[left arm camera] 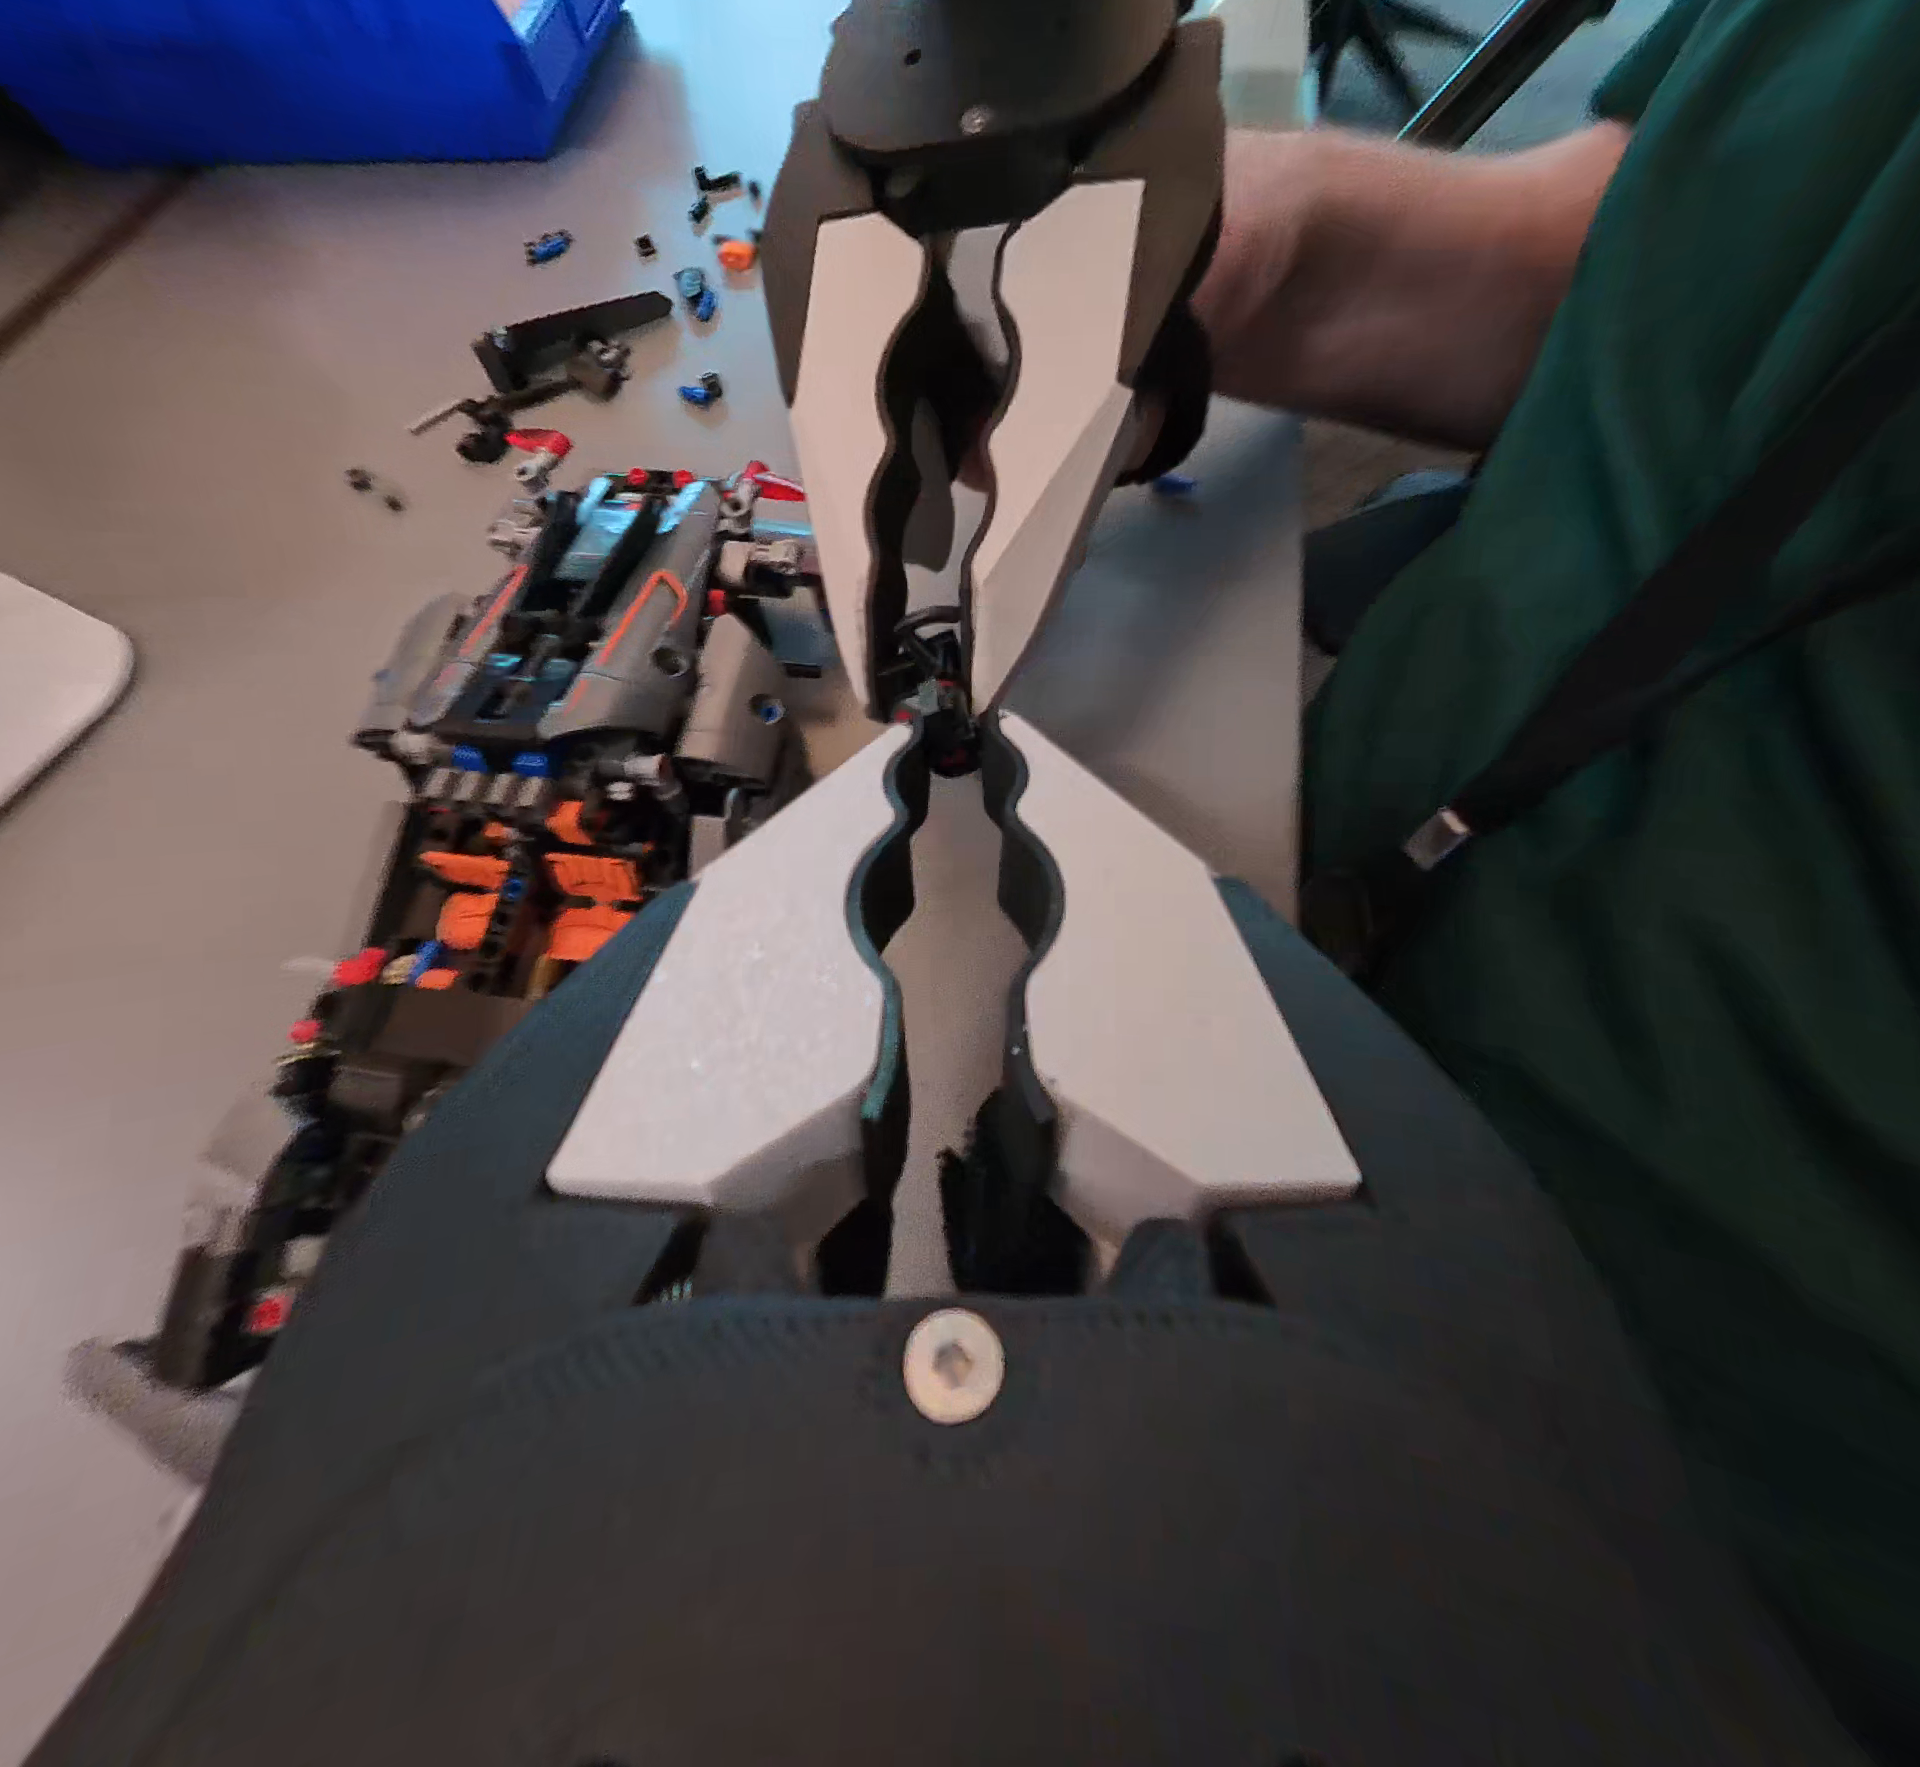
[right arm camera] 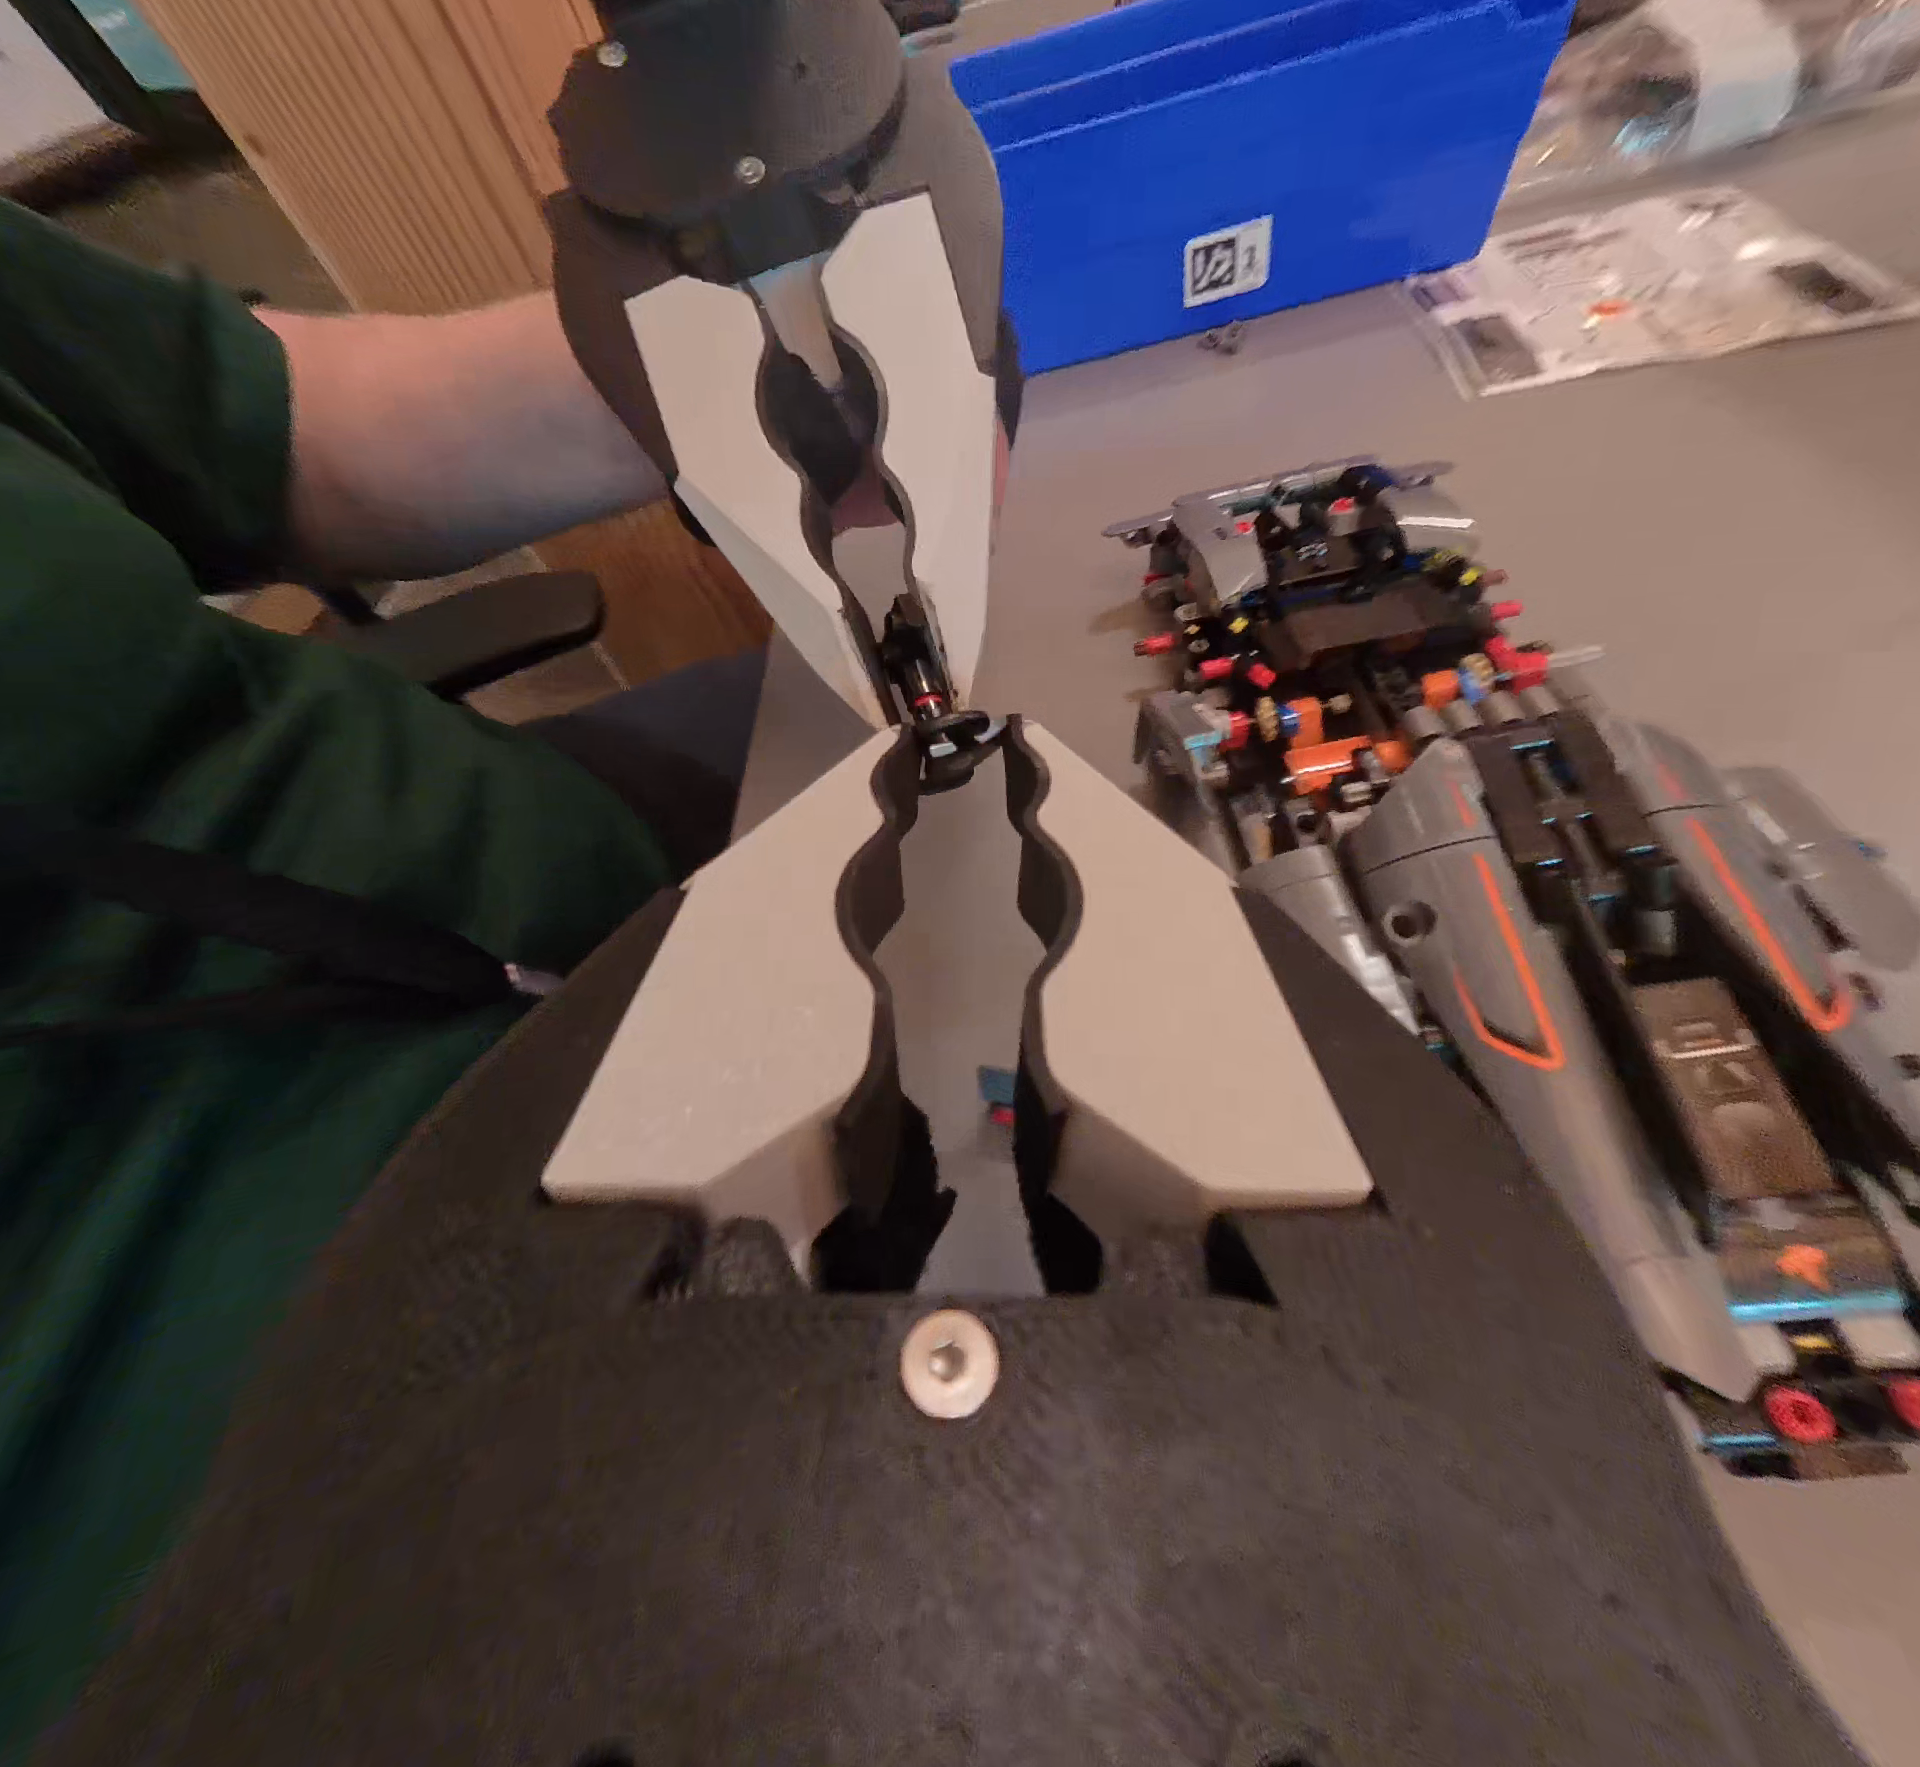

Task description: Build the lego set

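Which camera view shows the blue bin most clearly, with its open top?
The right wrist view: the blue bin appears nearly whole there, showing its front wall, rim and inside. The left wrist view shows only one corner of the blue bin, cut by the picture's edge.

**Claws meet tip to tip**

The left claw (left arm camera: 951,746) and right claw (right arm camera: 961,746) point at each other, tips nearly touching, each with fingers pinched close on a small dark part. A bare forearm (right arm camera: 447,429) extends behind the left one.
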A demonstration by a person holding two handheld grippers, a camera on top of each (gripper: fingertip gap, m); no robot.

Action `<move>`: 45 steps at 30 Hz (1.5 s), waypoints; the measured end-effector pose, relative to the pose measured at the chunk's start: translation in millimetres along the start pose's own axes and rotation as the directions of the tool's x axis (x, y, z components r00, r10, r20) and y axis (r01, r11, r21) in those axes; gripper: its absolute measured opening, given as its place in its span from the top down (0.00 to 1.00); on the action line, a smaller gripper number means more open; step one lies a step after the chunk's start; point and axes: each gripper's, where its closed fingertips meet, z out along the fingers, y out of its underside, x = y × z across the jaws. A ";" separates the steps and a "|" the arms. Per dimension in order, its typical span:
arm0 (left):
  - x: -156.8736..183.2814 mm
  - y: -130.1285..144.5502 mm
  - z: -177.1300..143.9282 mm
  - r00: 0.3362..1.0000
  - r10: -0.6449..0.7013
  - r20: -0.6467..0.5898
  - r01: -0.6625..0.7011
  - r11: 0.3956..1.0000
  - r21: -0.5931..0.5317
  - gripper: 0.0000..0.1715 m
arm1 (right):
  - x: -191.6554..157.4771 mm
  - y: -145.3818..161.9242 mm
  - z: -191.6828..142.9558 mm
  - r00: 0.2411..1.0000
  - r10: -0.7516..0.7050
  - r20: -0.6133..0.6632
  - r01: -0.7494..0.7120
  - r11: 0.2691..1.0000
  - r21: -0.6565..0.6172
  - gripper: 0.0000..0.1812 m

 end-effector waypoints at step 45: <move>-8.8 10.1 -14.6 0.944 -0.316 -0.089 0.326 0.937 0.124 0.82 | -2.8 -7.2 4.2 0.801 -0.567 -0.193 0.558 0.823 -0.103 0.87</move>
